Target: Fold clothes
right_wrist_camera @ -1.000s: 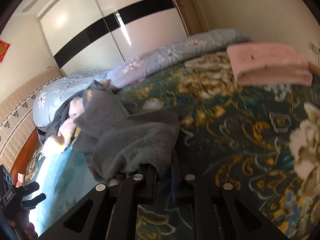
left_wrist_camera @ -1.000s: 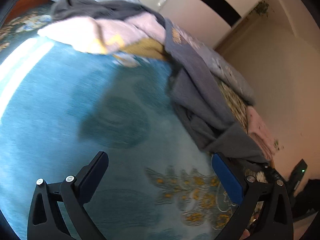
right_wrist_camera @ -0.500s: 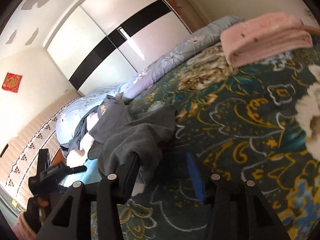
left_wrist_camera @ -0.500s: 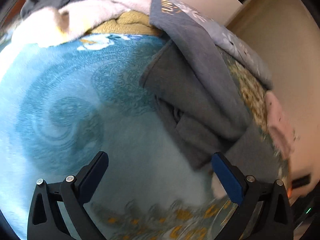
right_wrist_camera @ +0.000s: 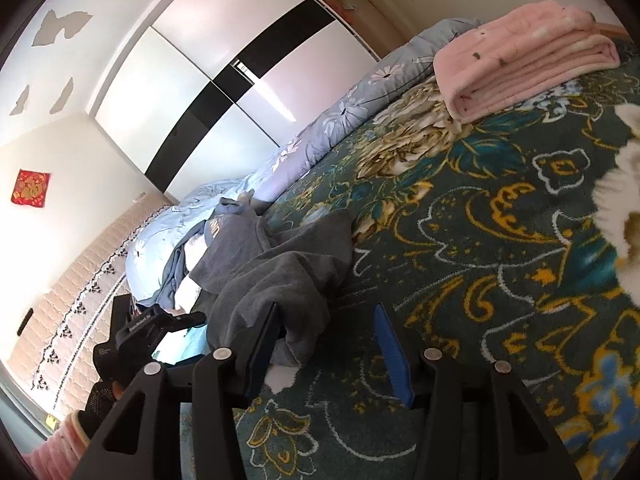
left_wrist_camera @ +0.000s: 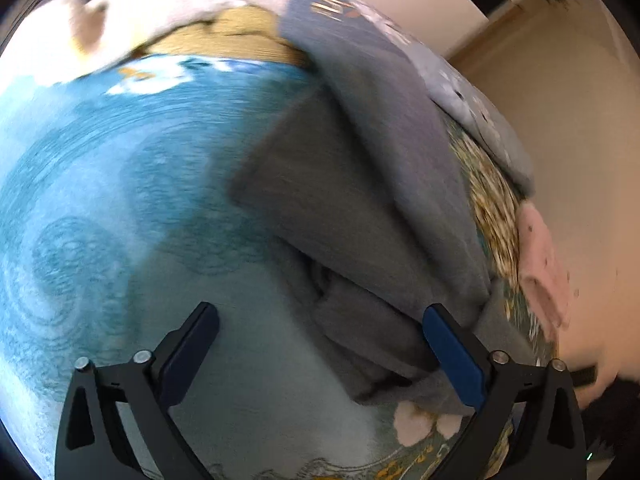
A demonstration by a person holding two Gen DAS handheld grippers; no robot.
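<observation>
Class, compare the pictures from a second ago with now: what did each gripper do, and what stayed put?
The right gripper opened, letting go of the grey garment, which now lies on the bedspread. The left gripper moved in toward the garment, open throughout. The folded pink blanket stayed put.

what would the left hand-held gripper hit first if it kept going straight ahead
Probably the teal patterned bedspread just beside the crumpled dark grey fleece garment; the left hand-held gripper is open, though blur makes depth uncertain.

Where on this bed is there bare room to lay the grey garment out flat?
Two free patches: the pale blue bedspread left of the grey garment, below the clothes pile; and the dark floral stretch between the garment and the folded pink blanket. It is crowded by the pile and the blue quilt.
</observation>
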